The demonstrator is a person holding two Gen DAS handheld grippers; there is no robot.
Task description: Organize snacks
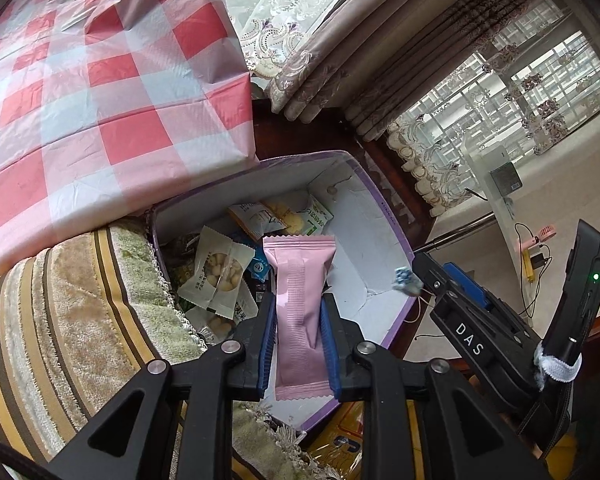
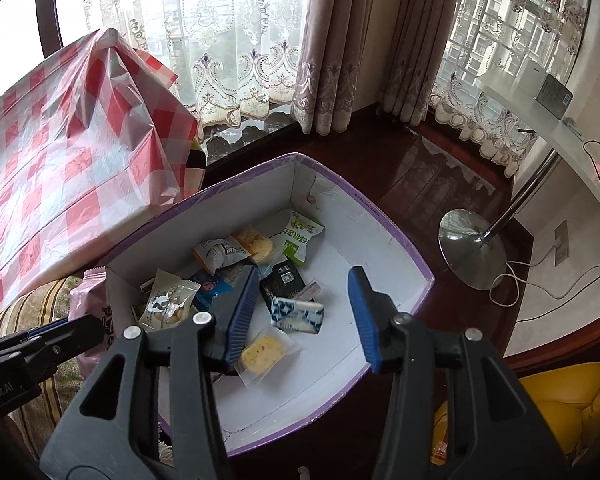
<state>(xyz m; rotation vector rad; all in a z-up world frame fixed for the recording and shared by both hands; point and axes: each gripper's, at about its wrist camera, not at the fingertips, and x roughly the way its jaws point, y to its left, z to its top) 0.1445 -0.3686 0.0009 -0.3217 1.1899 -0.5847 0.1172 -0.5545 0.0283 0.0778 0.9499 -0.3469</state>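
My left gripper (image 1: 299, 304) is shut on a long pink snack packet (image 1: 300, 312) and holds it above the near end of a white box with a purple rim (image 1: 384, 204). The box holds several snack packets. My right gripper (image 2: 304, 284) is open, right above the box (image 2: 396, 240). A small blue-and-white packet (image 2: 298, 314) is between its fingers, apart from both; I cannot tell whether it is falling or lying in the box. In the left wrist view it (image 1: 407, 280) shows blurred beside the right gripper's tip (image 1: 422, 266). The left gripper shows at the lower left of the right wrist view (image 2: 72, 334).
A red-and-white checked cloth (image 1: 100, 80) covers a table left of the box. A striped cushion (image 1: 60, 320) lies at the box's left. Dark wood floor (image 2: 420, 168), a lamp base (image 2: 472, 256), curtains and a yellow seat (image 2: 560, 400) lie to the right.
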